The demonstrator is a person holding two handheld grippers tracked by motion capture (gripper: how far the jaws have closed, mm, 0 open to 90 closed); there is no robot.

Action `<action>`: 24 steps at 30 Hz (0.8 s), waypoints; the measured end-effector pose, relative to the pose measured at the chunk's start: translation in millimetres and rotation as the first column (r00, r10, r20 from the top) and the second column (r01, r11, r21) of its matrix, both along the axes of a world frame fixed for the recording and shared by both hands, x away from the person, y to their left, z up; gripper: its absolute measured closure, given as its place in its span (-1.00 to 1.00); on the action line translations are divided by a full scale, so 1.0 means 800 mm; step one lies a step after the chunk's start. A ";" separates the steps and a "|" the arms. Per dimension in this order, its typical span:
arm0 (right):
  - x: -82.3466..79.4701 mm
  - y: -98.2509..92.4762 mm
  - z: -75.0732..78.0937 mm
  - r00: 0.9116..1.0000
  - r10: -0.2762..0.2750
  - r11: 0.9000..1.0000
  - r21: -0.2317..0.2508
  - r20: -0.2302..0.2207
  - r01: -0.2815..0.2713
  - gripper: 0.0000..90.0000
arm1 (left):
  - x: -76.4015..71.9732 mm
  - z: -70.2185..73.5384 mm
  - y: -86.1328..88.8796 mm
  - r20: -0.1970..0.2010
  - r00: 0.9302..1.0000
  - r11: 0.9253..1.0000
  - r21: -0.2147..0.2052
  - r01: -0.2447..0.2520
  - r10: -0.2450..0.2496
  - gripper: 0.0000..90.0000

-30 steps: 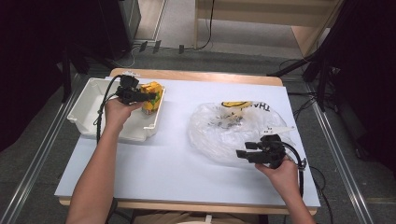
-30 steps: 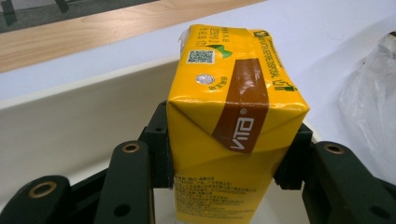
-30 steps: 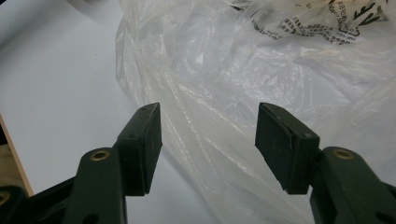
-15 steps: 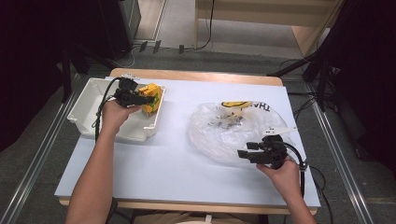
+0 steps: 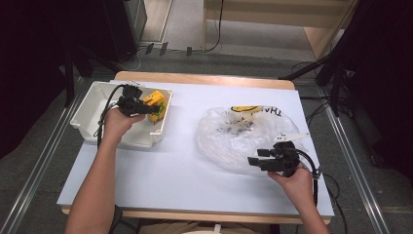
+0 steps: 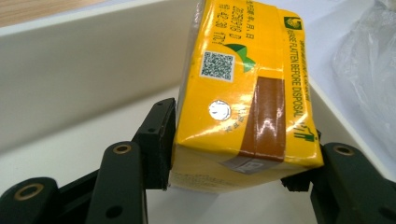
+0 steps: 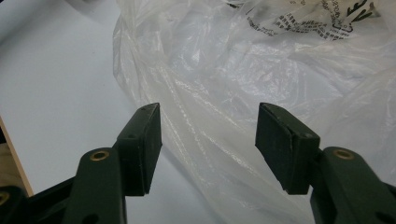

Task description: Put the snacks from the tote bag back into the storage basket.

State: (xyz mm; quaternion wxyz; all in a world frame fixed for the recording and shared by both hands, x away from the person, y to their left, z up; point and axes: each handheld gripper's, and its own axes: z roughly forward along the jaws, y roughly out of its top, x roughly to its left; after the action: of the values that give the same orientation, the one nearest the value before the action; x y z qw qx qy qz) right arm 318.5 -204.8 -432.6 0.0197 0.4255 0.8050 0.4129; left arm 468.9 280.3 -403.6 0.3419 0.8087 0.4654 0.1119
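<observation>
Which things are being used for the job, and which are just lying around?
Used:
yellow carton, between the left gripper jaws, which have just been opening
white bin holding it
plastic bag, by the open right gripper

Lying about:
cables on the floor

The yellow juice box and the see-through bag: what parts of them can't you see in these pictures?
- Yellow juice box: in the left gripper view its top is cut off by the picture's edge; the small print is blurred.
- White bin: in the high view the left gripper and hand cover part of its floor.
- Plastic bag: in the high view its black print is too small to read; crumpled folds hide what is inside.
</observation>
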 end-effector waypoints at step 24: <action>0.000 0.001 -0.001 1.000 0.006 1.000 -0.008 -0.001 -0.006 -0.08 | -0.009 0.043 0.009 -0.016 0.999 0.999 -0.040 0.033 -0.034 -0.12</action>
State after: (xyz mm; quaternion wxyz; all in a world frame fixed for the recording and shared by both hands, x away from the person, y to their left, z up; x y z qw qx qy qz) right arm 318.7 -203.8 -433.3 0.0196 0.4231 0.8080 0.4097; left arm 461.4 287.5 -369.3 0.3557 0.8104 0.4566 0.0904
